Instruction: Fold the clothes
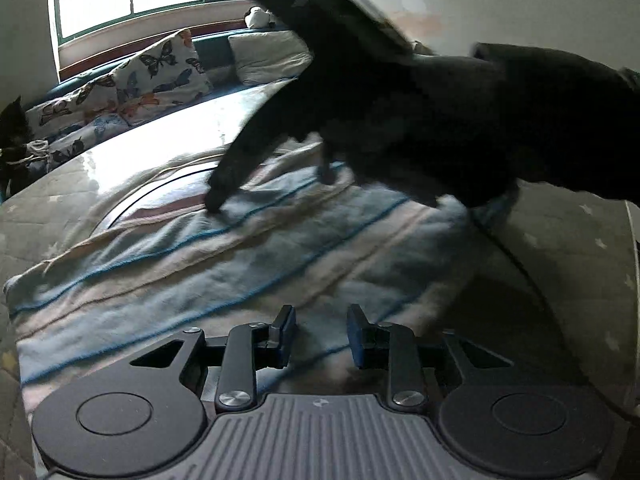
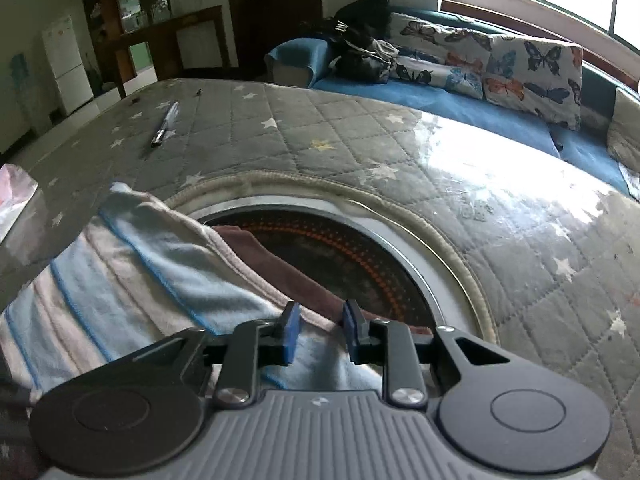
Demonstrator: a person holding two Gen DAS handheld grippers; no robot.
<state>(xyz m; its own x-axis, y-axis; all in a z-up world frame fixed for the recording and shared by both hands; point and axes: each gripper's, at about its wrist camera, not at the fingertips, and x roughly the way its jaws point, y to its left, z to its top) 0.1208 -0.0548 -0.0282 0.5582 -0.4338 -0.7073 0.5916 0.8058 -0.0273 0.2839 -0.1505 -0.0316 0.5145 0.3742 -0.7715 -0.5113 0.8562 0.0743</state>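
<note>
Blue-and-pink striped fleece garment (image 1: 208, 264) lies spread on grey star-quilted tabletop (image 2: 360, 136), partly covering round glass heater inset (image 2: 360, 256). Left gripper (image 1: 319, 336) and right gripper (image 2: 320, 332): jaws parted, empty, over the garment

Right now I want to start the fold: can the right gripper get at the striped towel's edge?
Probably yes. The right gripper is open with the striped towel edge lying just ahead of its fingers, nothing between them.
</note>
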